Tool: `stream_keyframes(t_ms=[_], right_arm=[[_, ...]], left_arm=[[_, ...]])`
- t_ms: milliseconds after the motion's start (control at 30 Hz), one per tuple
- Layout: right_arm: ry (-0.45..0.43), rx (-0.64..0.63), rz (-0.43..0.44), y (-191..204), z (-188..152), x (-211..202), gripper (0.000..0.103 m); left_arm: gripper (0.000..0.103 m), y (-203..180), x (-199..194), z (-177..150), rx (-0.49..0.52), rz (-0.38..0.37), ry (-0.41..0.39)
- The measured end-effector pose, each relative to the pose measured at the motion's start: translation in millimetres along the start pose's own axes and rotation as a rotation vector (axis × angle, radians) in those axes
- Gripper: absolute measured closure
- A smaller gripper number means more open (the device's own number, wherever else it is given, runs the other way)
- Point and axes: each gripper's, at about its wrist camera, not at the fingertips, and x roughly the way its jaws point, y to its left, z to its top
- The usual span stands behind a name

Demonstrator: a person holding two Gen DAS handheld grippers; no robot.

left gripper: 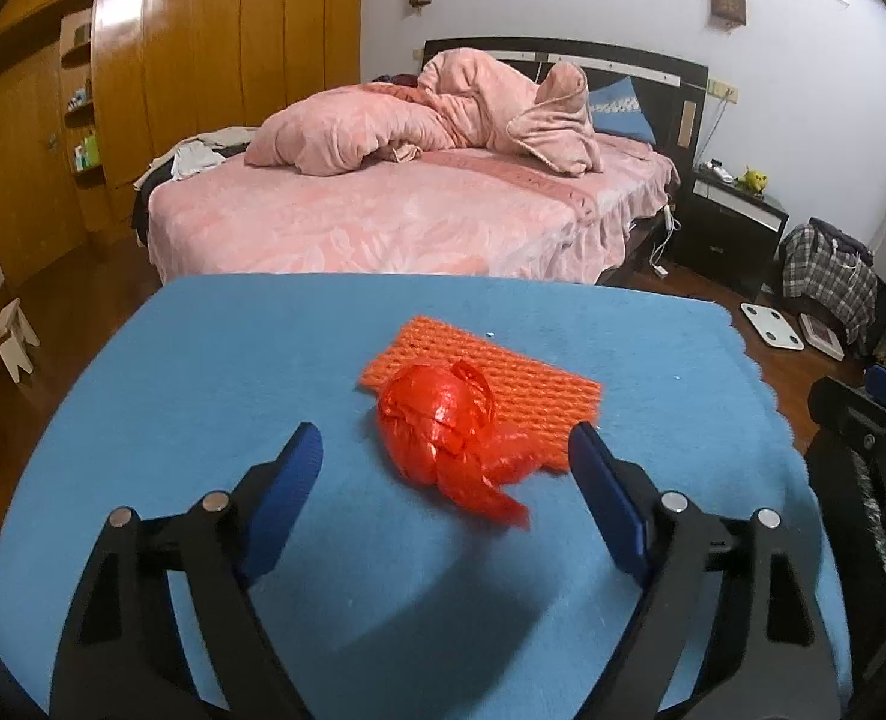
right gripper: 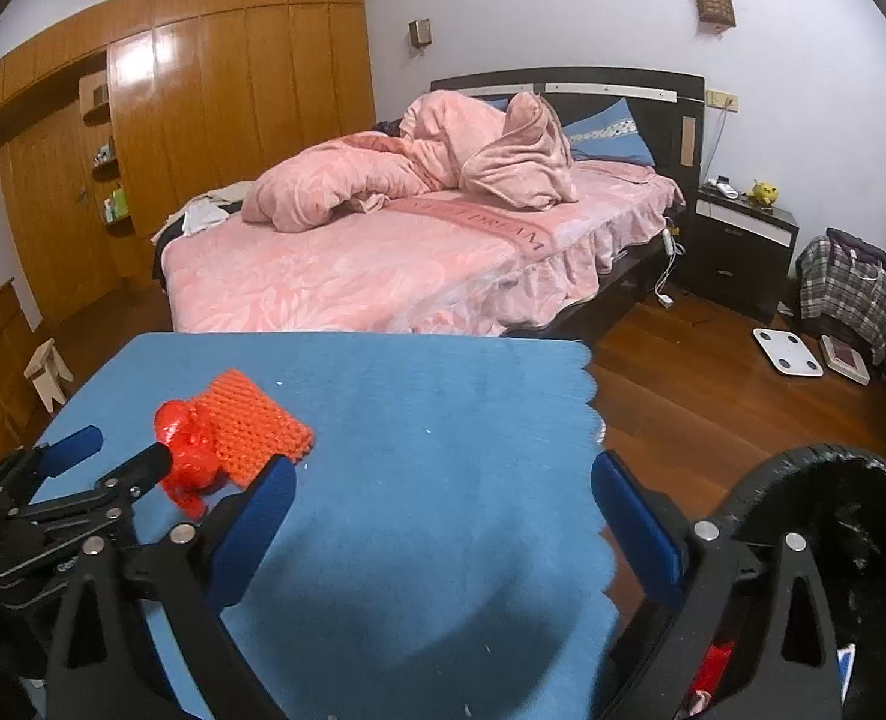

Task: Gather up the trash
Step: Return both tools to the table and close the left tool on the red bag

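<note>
A crumpled red plastic bag (left gripper: 449, 429) lies on the blue cloth-covered table (left gripper: 215, 372), partly on top of an orange foam net sheet (left gripper: 503, 378). My left gripper (left gripper: 446, 450) is open, its blue fingers on either side of the red bag and a little short of it, empty. In the right wrist view the red bag (right gripper: 188, 456) and the orange net (right gripper: 251, 420) lie at the left, with the left gripper (right gripper: 122, 450) around them. My right gripper (right gripper: 443, 477) is open and empty over the table's right part, near its scalloped edge.
A black trash bin (right gripper: 827, 516) with a dark liner stands at the table's right side, below my right gripper. Beyond the table is a bed with pink bedding (left gripper: 383, 204), a wooden wardrobe (left gripper: 143, 90), a black nightstand (left gripper: 731, 222) and a white scale (left gripper: 770, 324) on the wood floor.
</note>
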Motion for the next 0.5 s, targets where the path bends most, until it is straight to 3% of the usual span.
stream_keyframes(t_ms=[200,300,333,400,500], right_arm=[[0.015,-0.009,0.005,-1,4,18,0.006],[0.022,-0.01,0.009,-2,4,22,0.006],[0.024,-0.011,0.009,-2,3,23,0.006],[0.028,-0.015,0.007,-1,4,26,0.006],[0.037,-0.011,0.018,3,4,30,0.006]], left_arm=[[0.035,-1,28,7,0.004,-0.017,0.043],[0.054,-1,42,7,0.004,-0.042,0.083],[0.056,0,44,6,-0.001,-0.043,0.087],[0.072,5,42,7,-0.022,-0.055,0.074],[0.073,10,33,7,-0.028,-0.055,0.05]])
